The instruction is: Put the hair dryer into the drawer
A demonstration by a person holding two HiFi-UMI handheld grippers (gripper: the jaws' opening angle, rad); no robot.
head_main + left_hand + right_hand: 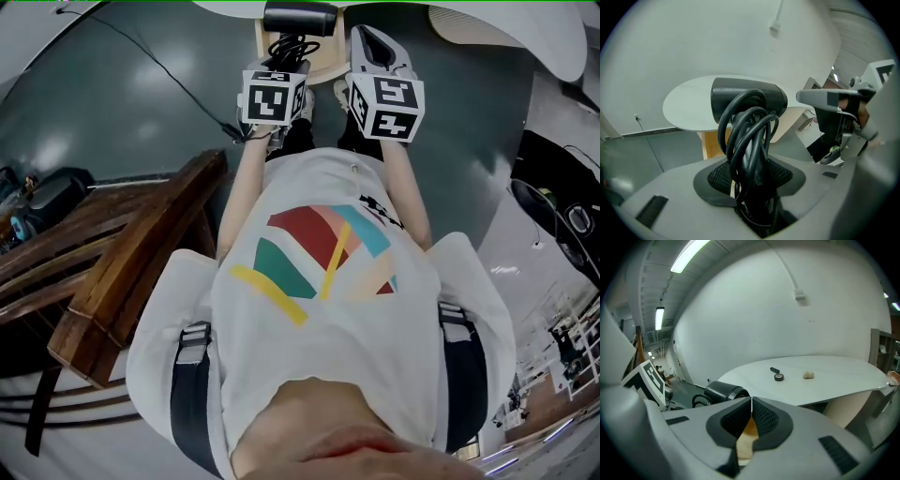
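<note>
Left gripper: clamped on hair dryer.
Right gripper: closed, empty.
Progress: dryer in grip; placing into drawer left.

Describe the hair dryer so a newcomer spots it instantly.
In front of the round white table, find the left tongs. They grip the hair dryer: a black barrel with thick black cord looped at its handle; the right tongs hold nothing.

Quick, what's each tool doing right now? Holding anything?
Left tool: closed on the hair dryer, at its cord-wrapped handle.
Right tool: closed, holding nothing.
</note>
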